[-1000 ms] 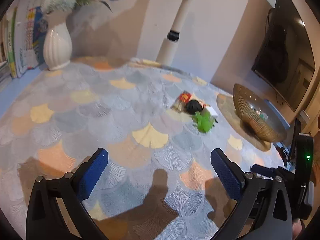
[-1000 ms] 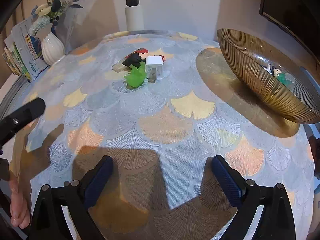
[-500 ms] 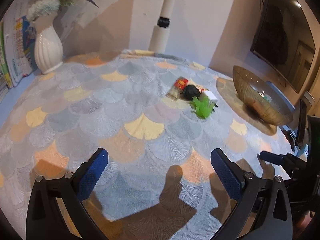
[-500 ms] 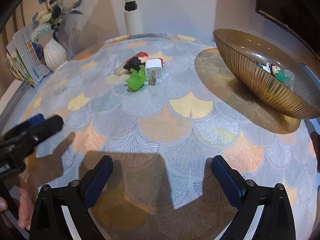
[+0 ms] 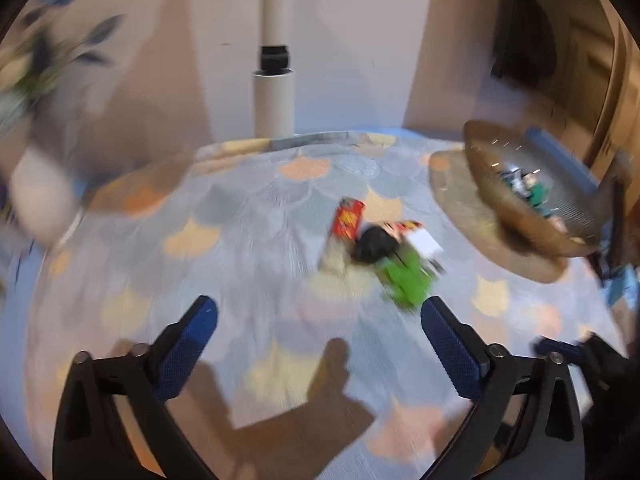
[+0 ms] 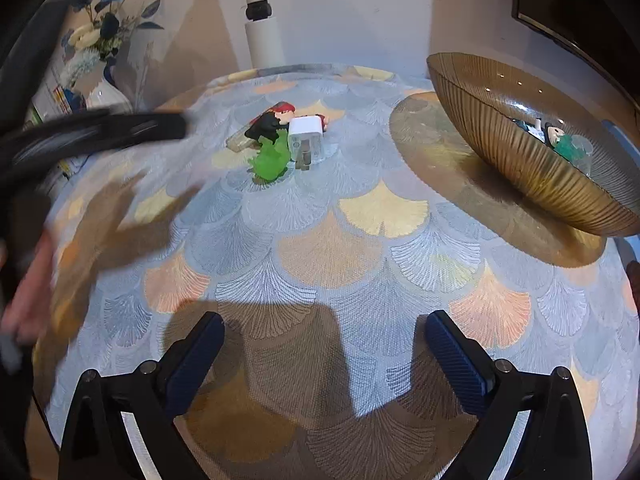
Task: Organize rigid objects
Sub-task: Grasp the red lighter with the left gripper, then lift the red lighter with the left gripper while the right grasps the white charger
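Observation:
A small pile lies mid-table: a green toy (image 5: 408, 280) (image 6: 272, 160), a white charger cube (image 6: 306, 140) (image 5: 428, 242), a black-bodied figure with a red top (image 6: 266, 126) (image 5: 374, 244) and a red-labelled stick (image 5: 348, 220). My left gripper (image 5: 318, 320) hangs short of the pile, its jaws closing with nothing between them. In the right wrist view, one of its fingers (image 6: 120, 128) is a dark blur left of the pile. My right gripper (image 6: 324, 336) is open over bare cloth, well short of the pile.
A ribbed gold bowl (image 6: 520, 152) (image 5: 500, 208) holding several small items stands at the right on a round mat. A white vase (image 6: 108, 96) with flowers and books sit at the far left. A white pole (image 6: 264, 36) rises behind the table. A hand (image 6: 28, 300) shows at the left edge.
The left gripper has swept towards the pile, which now looks larger and nearer its fingers; its view is motion-blurred. The right gripper has stayed put.

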{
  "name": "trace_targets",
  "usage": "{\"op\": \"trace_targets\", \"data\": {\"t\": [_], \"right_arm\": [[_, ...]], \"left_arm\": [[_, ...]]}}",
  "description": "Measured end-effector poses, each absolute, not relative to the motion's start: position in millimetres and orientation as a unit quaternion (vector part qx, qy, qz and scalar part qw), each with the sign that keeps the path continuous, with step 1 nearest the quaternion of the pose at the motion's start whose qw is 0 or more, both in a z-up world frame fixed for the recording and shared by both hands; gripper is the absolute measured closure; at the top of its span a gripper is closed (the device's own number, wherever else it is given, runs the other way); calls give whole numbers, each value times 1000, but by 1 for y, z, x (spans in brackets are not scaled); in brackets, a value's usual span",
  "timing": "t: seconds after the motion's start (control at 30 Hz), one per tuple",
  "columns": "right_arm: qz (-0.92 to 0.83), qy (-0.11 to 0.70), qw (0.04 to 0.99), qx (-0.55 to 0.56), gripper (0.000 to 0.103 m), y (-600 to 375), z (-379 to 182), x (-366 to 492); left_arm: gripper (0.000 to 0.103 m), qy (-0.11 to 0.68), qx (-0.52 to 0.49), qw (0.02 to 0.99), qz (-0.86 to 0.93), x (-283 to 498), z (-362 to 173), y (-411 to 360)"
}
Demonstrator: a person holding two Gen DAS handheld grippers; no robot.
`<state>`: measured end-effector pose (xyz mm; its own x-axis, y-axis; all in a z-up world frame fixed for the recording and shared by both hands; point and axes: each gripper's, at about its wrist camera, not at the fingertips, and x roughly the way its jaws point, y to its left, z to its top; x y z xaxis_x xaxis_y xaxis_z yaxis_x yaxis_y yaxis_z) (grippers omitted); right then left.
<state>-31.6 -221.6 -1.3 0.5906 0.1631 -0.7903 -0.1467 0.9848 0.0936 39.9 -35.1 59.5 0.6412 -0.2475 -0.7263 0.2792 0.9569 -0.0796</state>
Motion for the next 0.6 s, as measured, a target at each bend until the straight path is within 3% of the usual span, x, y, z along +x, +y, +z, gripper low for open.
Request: {"op": "trace_targets", "data": {"t": [0.03, 0.07, 0.2, 0.33, 0.37, 0.43, 0.6], "right_arm": [[86, 445, 891, 6, 1, -221, -2, -31], [86, 446, 891, 3, 1, -220, -2, -31], [92, 446, 890, 7, 0, -222, -3, -30], [96, 447, 889, 6, 0, -221, -3, -28], [96, 447, 889, 5, 0, -221, -3, -28], [97, 448, 889, 5, 0, -220, -3, -27], [98, 447, 889, 7, 0, -220, -3, -26]], "left_arm": [[50, 404, 37, 902, -148, 56, 57, -41], [56, 406, 56, 900, -147, 72, 53, -47], [58, 452, 76, 869, -185, 116, 24, -58], [58, 443, 107, 867, -203, 131, 9, -73], [60, 439, 109, 869, -203, 134, 9, -75], [84, 432, 104, 873, -202, 141, 9, -78], [84, 419, 95, 879, -208, 134, 12, -82]]}}
